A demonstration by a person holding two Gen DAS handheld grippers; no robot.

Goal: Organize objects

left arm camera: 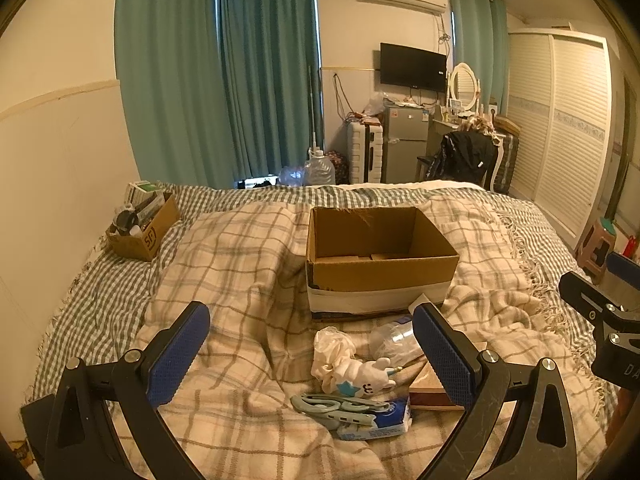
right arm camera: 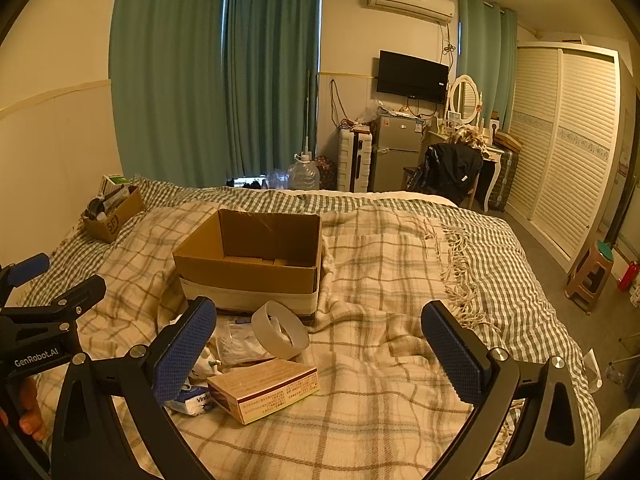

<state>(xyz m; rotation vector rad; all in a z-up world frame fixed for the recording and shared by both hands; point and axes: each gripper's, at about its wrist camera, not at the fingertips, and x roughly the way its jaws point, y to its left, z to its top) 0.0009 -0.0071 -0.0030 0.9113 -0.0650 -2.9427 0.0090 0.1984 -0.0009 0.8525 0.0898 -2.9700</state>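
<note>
An open, empty cardboard box point(left arm camera: 380, 256) point(right arm camera: 252, 260) stands on the plaid blanket. In front of it lie a white scrunchie point(left arm camera: 332, 350), a small white plush toy point(left arm camera: 368, 376), grey scissors point(left arm camera: 336, 406) on a tissue pack point(left arm camera: 384, 424), a clear plastic bag point(left arm camera: 394, 338) point(right arm camera: 238, 344), a tape roll point(right arm camera: 280, 330) and a tan carton point(right arm camera: 266, 388). My left gripper point(left arm camera: 312, 354) is open and empty, above the scrunchie and toy. My right gripper point(right arm camera: 320, 352) is open and empty, right of the carton.
A smaller cardboard box point(left arm camera: 142, 228) point(right arm camera: 110, 218) full of items sits at the bed's far left by the wall. The plaid blanket point(right arm camera: 380, 280) covers the bed. Beyond the bed stand a fridge point(left arm camera: 404, 144), a chair with a black jacket point(left arm camera: 466, 156) and a wardrobe point(left arm camera: 560, 120).
</note>
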